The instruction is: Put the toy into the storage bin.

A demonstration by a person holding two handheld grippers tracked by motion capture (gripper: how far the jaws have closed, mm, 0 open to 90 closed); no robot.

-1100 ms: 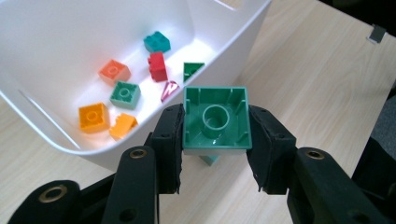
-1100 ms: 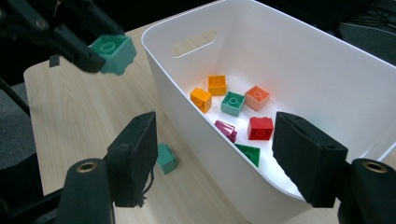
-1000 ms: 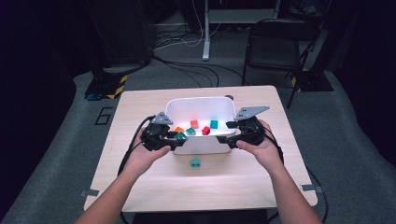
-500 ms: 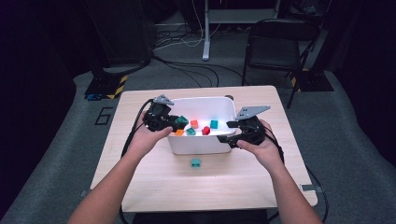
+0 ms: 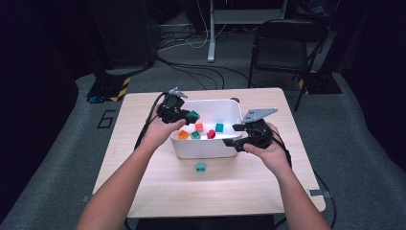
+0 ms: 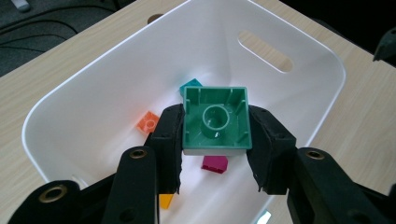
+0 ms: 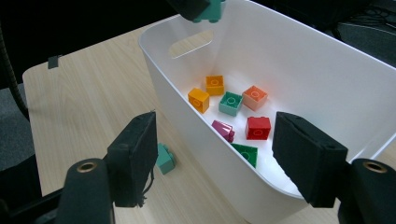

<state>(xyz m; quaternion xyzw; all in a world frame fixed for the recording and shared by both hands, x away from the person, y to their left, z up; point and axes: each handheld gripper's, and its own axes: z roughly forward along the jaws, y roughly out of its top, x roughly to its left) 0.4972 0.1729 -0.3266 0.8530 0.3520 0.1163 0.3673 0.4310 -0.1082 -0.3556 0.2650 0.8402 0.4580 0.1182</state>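
So the left claw (image 6: 215,140) is clamped on a green brick (image 6: 215,119), one jaw on each side, with the hollow underside of the brick facing the camera. It's held up over the white bin (image 5: 189,152), near the far-left corner, and in the high view the left claw (image 5: 184,116) and brick (image 5: 193,115) sit just above the rim there. The right claw (image 7: 217,156) is wide apart with nothing in it, straddling the near wall of the bin (image 7: 187,121): one jaw outside over the bench (image 7: 84,98), the other over the inside. From above, the right claw (image 5: 237,136) sits at the bin's near-right corner. Down in the bin there's a loose bunch of bricks: an orange one (image 7: 198,100), a yellow-orange one (image 7: 215,85), a light teal one (image 7: 230,103), a salmon one (image 7: 255,97), a red one (image 7: 258,128), a magenta one (image 7: 224,130) and a dark green one (image 7: 245,154) right up against the near wall. One more teal brick (image 5: 200,166) lies out on the bench (image 5: 143,191), just in front of the bin and not touching it; the right gripper view catches that same brick (image 7: 164,158) just outside the wall.
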